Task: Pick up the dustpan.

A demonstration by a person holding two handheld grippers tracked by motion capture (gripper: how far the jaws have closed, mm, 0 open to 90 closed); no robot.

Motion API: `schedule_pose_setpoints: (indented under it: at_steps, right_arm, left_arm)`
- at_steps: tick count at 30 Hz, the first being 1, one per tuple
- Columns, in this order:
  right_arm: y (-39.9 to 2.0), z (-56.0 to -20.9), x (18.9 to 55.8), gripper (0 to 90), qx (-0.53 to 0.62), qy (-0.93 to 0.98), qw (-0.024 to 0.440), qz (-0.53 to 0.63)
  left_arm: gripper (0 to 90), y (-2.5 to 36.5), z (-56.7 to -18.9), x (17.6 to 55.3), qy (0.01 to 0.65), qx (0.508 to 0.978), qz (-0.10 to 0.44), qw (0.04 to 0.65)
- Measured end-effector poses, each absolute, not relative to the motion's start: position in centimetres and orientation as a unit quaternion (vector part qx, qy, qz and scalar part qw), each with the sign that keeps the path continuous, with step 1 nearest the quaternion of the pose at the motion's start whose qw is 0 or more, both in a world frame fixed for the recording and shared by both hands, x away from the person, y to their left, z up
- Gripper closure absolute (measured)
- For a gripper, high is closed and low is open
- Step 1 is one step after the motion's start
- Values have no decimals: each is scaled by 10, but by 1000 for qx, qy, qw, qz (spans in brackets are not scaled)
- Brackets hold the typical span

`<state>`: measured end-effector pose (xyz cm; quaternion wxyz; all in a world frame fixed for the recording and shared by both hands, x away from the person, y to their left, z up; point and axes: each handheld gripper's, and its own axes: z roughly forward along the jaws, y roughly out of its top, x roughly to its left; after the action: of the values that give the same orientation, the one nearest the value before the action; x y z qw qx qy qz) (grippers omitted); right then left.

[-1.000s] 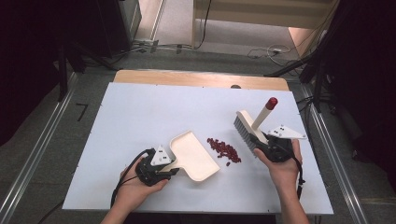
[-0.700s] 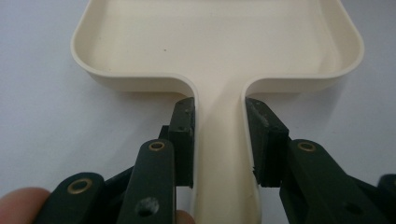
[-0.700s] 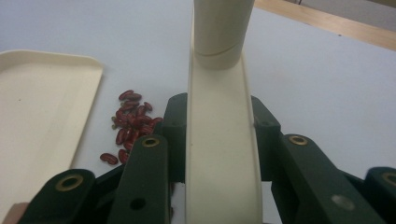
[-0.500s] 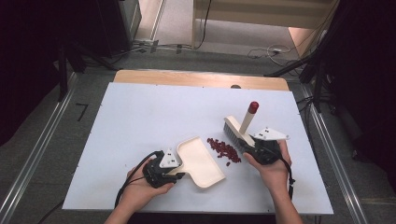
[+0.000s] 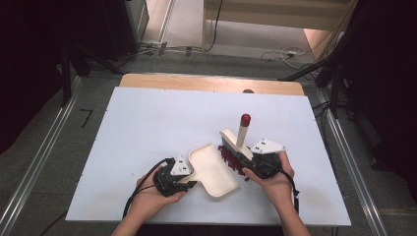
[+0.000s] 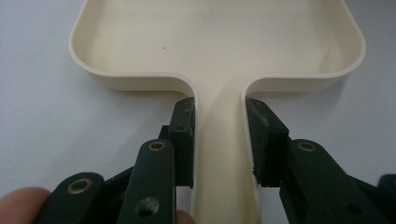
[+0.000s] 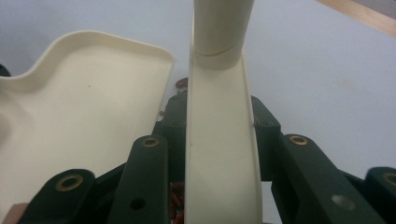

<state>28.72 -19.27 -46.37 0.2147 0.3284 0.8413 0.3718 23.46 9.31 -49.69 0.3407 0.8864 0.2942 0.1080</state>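
**Brush drives the red bits toward the pan's lip**

The red bits (image 5: 235,160) lie in a small heap on the white table (image 5: 147,128), between the open edge of the pan (image 5: 215,169) and the brush (image 5: 235,145), touching both as far as the high view tells. The pan lies flat with its mouth turned to the heap so the bits can slide in. The left gripper (image 6: 219,135) is clamped on the pan's handle, pads pressing both sides, to hold it steady against the push. The right gripper (image 7: 219,126) is closed on the brush's cream back, the red-tipped handle rising away, bristles down behind the heap.

The table has a wooden far edge; beyond it are grey floor, cables and dark stands.
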Motion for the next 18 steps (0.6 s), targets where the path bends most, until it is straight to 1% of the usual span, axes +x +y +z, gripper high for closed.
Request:
schedule_pose_setpoints:
  at_steps: [11,15,18]
  right_arm:
    - [-158,-462,268,648,283,858,202,377]
    - [-145,-460,257,648,257,869,192,377]
    - [-137,-458,251,648,240,875,173,384]
  left_arm:
    - [665,92,-497,235,293,887,108,341]
    - [665,93,-498,235,294,886,107,342]
    - [665,93,-498,235,296,885,105,344]
